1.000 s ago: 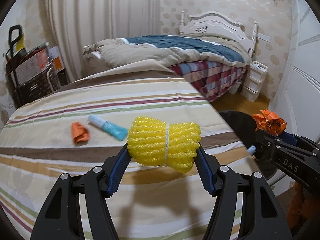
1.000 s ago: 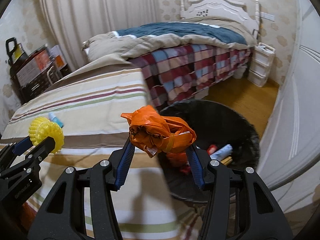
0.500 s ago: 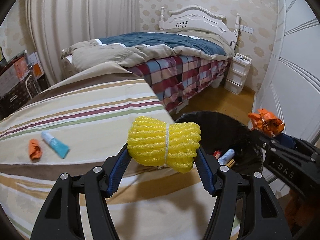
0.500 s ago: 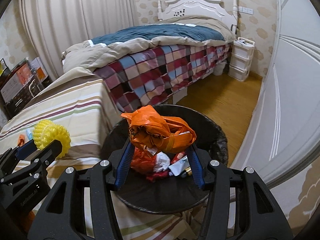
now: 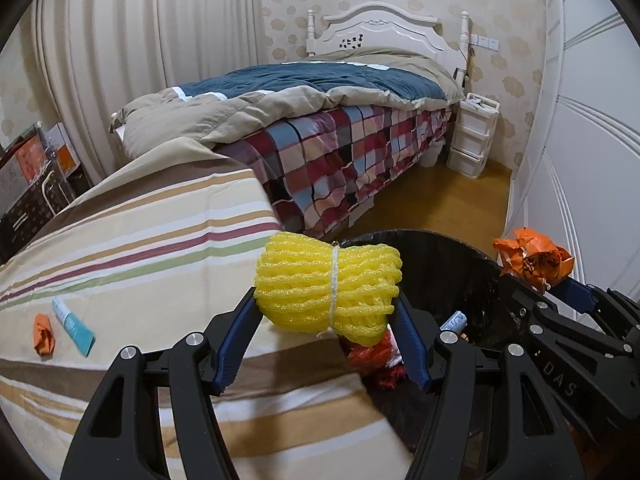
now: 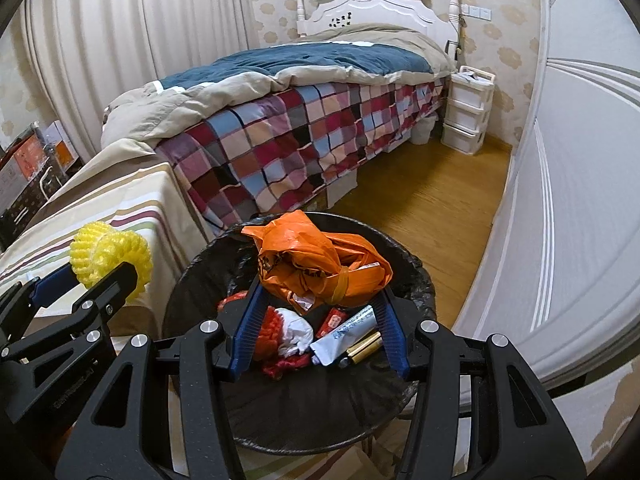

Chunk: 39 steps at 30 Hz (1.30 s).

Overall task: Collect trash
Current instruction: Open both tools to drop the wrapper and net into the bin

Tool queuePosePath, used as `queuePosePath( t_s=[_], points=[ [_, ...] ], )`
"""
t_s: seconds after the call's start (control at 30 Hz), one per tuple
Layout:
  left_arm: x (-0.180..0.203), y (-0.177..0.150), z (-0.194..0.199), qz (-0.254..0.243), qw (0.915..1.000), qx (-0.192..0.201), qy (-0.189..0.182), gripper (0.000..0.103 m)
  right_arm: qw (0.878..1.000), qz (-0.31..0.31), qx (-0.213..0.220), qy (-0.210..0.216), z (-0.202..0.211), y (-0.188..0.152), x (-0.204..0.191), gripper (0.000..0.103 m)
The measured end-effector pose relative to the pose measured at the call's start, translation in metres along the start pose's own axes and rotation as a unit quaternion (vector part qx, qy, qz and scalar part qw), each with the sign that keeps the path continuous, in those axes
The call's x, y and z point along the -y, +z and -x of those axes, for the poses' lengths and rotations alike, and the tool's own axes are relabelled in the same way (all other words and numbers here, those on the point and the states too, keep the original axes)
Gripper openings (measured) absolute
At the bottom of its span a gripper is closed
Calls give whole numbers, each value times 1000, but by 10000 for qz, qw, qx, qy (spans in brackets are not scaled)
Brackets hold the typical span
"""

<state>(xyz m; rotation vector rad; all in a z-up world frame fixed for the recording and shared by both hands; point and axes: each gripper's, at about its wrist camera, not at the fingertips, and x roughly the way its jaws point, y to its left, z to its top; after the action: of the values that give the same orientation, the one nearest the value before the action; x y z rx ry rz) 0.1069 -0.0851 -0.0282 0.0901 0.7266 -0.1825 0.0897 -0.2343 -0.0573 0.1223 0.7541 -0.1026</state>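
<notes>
My left gripper point(image 5: 327, 312) is shut on a yellow foam net bundle point(image 5: 327, 286), held at the striped bed's edge beside the black trash bin point(image 5: 476, 252). My right gripper point(image 6: 320, 300) is shut on a crumpled orange plastic bag point(image 6: 316, 260), held right above the open bin point(image 6: 420, 276). The bin holds red and white scraps, a tube and a battery. The left gripper and the yellow bundle point(image 6: 110, 254) show at the left of the right wrist view. The orange bag point(image 5: 532, 258) shows at the right of the left wrist view.
On the striped bedcover point(image 5: 140, 240) lie a small orange scrap point(image 5: 43, 334) and a blue-white tube point(image 5: 74, 326). A second bed with a plaid blanket point(image 6: 300, 136) stands behind. A white drawer unit point(image 6: 466, 116) and a white wardrobe point(image 6: 580, 200) line the right.
Both grippers have swung right, from over the striped bed toward the bin. The orange bag now hangs over the bin's opening and the yellow bundle is at its near rim. Both stay shut.
</notes>
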Motion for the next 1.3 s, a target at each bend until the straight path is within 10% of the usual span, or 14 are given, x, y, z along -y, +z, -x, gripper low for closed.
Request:
queuePosePath(
  t_s=[0.63, 1.3],
  points=[
    [19, 7, -21, -212, 9996, -132, 155, 76, 9997, -194, -61, -168, -15, 3, 24, 52],
    [7, 6, -8, -227, 9988, 101, 430, 88, 9986, -222, 127, -456, -6, 4, 25, 80]
  ],
)
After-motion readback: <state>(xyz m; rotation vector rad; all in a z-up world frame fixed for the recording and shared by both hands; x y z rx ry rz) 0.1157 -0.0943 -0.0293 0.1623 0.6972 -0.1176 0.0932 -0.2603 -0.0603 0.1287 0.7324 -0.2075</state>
